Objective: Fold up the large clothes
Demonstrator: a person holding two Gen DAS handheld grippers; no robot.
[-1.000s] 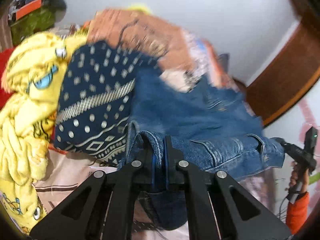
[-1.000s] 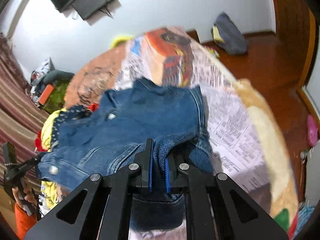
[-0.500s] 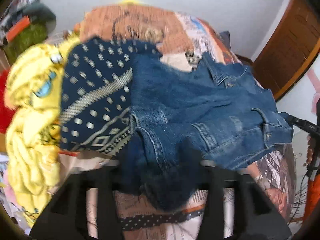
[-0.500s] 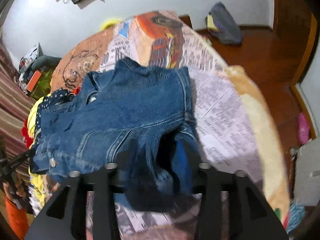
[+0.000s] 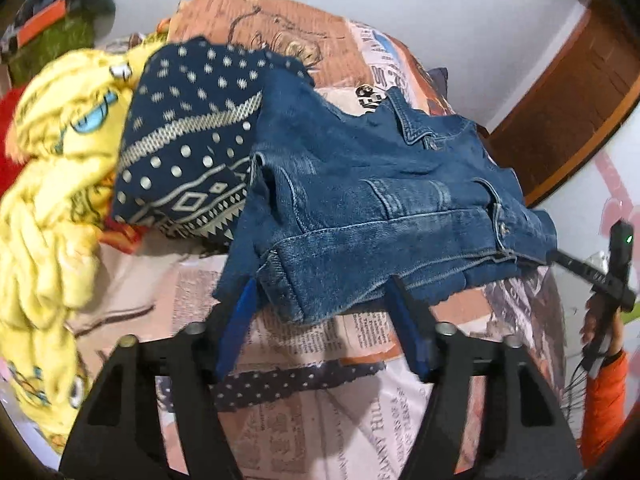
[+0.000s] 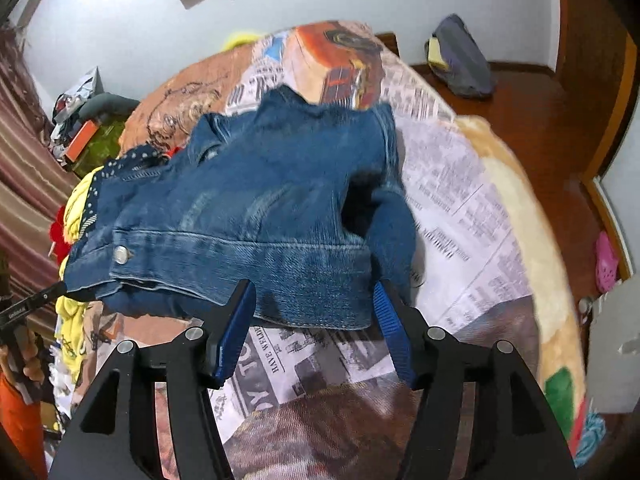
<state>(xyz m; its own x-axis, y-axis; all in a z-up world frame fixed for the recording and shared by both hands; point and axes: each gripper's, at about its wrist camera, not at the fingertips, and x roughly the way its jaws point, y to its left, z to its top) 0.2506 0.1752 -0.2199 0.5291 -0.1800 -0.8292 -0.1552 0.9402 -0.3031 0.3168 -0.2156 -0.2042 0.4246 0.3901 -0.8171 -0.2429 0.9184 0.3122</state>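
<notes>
Newsprint-patterned bedding (image 5: pixel 320 412) carries the folded jacket (image 5: pixel 384 208), which lies just ahead of both grippers, collar away, hem nearest, long axis crosswise. Left gripper (image 5: pixel 320 304) has just been closing slightly, right gripper (image 6: pixel 314 304) opening; both stand apart, clear of the hem between them.

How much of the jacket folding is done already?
Done: the denim jacket lies folded into a compact bundle on the newspaper-print bedspread. In hand: nothing. The left gripper and right gripper have just been opening, and their pads no longer press the hem. Left: the navy patterned garment and the crumpled yellow clothes beside it look unfolded.
</notes>
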